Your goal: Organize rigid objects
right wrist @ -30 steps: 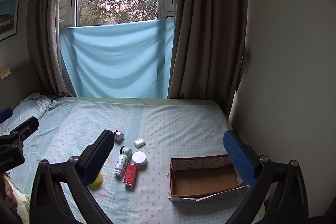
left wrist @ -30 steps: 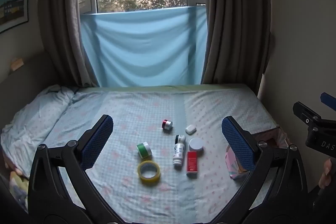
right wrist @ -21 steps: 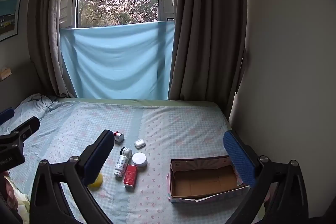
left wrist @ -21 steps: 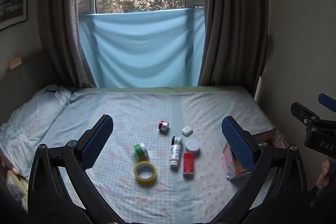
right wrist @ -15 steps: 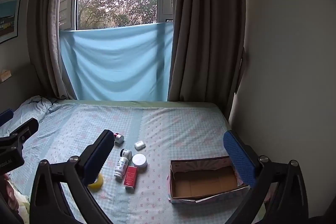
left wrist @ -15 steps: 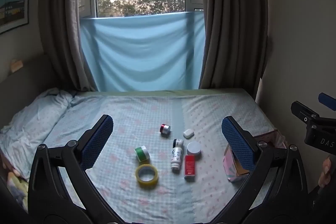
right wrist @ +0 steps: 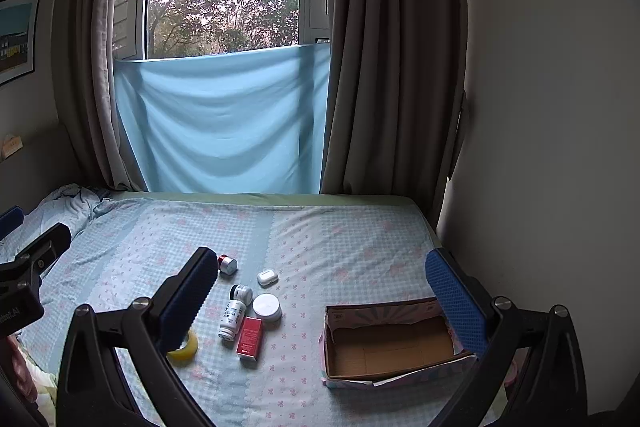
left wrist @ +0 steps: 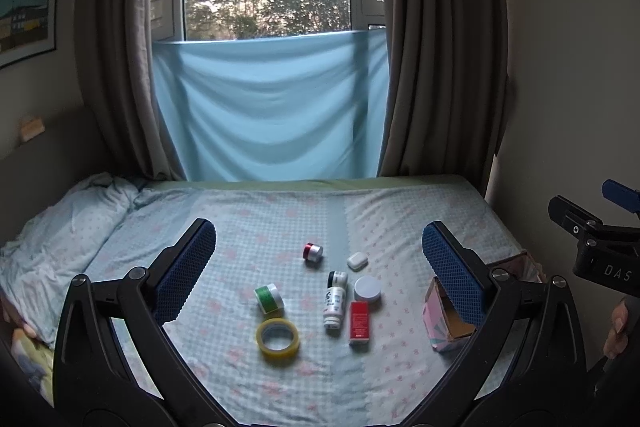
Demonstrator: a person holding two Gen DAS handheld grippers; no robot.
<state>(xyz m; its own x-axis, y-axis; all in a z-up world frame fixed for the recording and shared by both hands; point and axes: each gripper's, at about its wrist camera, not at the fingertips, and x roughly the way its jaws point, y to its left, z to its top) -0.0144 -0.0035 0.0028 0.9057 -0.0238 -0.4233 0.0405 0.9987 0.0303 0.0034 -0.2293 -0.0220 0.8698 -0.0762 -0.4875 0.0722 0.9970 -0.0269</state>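
Small items lie grouped on the bed: a yellow tape roll (left wrist: 277, 336), a green tape roll (left wrist: 269, 298), a red-capped jar (left wrist: 312, 251), a white earbud case (left wrist: 357, 261), a white bottle (left wrist: 335, 306) lying flat, a round white tin (left wrist: 367, 287) and a red box (left wrist: 359, 319). An open cardboard box (right wrist: 390, 343) sits to their right, with nothing in it. My left gripper (left wrist: 320, 267) hangs open above the items. My right gripper (right wrist: 320, 287) is open too, hovering between the items and the box. Neither holds anything.
The bed (left wrist: 280, 219) has a blue checked sheet, with a rumpled quilt (left wrist: 60, 227) at the left. Brown curtains (right wrist: 392, 67) and a hanging blue cloth (left wrist: 272, 107) close the far side. A wall (right wrist: 540, 147) borders the bed's right edge. A person's hand (left wrist: 616, 331) shows at the right.
Both grippers have tilted up slightly, so the items sit a little lower in view. Nothing on the bed has moved. Both stay open.
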